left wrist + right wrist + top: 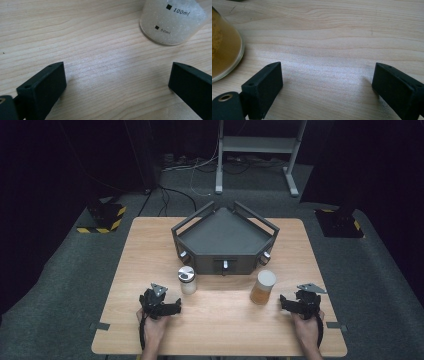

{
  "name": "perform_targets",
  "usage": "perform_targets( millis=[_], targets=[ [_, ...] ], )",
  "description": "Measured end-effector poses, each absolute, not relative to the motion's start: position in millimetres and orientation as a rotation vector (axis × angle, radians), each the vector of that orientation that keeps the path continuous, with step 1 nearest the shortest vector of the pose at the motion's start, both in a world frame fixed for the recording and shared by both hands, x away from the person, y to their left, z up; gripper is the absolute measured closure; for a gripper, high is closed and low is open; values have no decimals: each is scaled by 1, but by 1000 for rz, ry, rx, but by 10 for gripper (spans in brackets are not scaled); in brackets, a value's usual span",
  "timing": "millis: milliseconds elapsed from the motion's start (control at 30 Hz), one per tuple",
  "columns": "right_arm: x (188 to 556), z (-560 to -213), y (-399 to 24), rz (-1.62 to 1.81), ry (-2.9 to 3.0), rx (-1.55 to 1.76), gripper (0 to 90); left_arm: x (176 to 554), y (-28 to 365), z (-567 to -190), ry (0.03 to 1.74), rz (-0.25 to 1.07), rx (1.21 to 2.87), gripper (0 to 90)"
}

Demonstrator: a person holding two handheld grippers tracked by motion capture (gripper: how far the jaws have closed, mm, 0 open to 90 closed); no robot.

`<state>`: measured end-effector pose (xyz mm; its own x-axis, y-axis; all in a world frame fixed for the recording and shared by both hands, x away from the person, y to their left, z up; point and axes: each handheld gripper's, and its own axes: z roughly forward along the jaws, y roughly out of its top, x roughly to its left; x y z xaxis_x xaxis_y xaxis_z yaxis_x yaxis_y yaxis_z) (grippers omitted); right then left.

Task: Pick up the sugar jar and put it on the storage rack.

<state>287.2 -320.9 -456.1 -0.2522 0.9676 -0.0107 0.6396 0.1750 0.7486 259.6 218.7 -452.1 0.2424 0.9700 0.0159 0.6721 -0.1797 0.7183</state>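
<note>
While both jaw pairs stand wide with nothing between them: step judged as the approach to the two jars, before any grasp.

Landmark: dark tray [200, 237] with knobs, at mid-table; all places below given from it.

Left gripper [170, 309]: on the near side of the tray, well toward the table edge, gaping wide, holding nothing, resting low over bare wood.

Right gripper [284, 301]: likewise near-side of the tray, toward its right corner, spread fully, empty.

White jar [187, 280]: upright, silver lid, just in front of the tray's left front knob; filled with pale grains, marked 50ml and 100ml [172, 21]; ahead and off to one side of the left jaws, apart from them.

Amber jar [263, 287]: upright, pale lid, just in front of the tray's right front corner; tan powder inside [223, 50]; off to the side of the right jaws, not touching.

Table [225, 330]: light wood, bare between grippers and jars.

Doing it well: swing each gripper to centre its jar between the jaws, stay level and low on the body rather than the lid, close gently, since glassy round walls likely slip or tip.
</note>
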Motion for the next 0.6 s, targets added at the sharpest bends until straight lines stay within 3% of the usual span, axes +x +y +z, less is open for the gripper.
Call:
perform_targets(
  millis=[600],
  targets=[
    [287,-456,-321,875,1965,1505,100,271,204,-439,1387,633,1992,4]
  ],
)
